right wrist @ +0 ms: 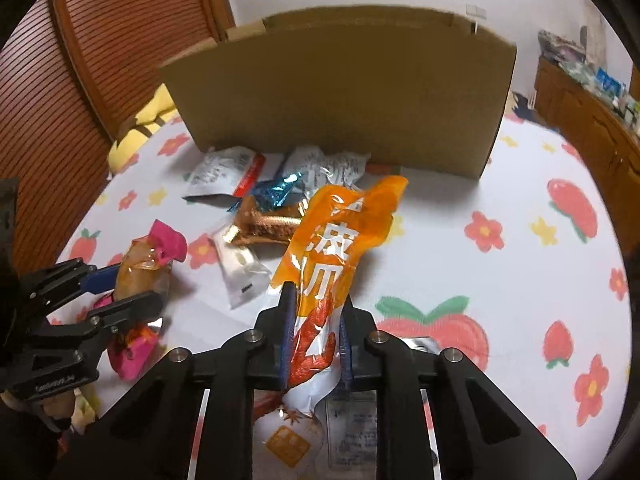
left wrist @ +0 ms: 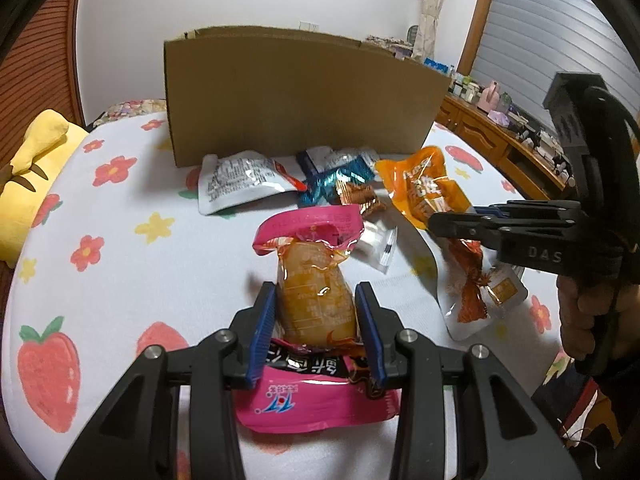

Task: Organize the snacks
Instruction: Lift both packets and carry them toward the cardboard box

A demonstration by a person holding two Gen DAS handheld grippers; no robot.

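My left gripper (left wrist: 316, 304) is shut on a pink-ended snack pack (left wrist: 316, 280) with an orange-brown filling, held above the bed. It also shows at the left of the right wrist view (right wrist: 144, 272). My right gripper (right wrist: 314, 308) is shut on an orange and white snack pack (right wrist: 336, 240), held up off the bed; in the left wrist view the gripper (left wrist: 444, 226) is at the right, clamping that pack (left wrist: 424, 188). A pile of loose snacks (left wrist: 340, 184) lies in front of a brown cardboard box (left wrist: 296, 96).
The bed has a white sheet (left wrist: 120, 240) with strawberries and flowers. A yellow plush toy (left wrist: 32, 168) lies at the left edge. A white packet (left wrist: 240, 180) and a small clear packet (right wrist: 240, 268) lie on the sheet. A wooden dresser (left wrist: 500, 140) stands at the right.
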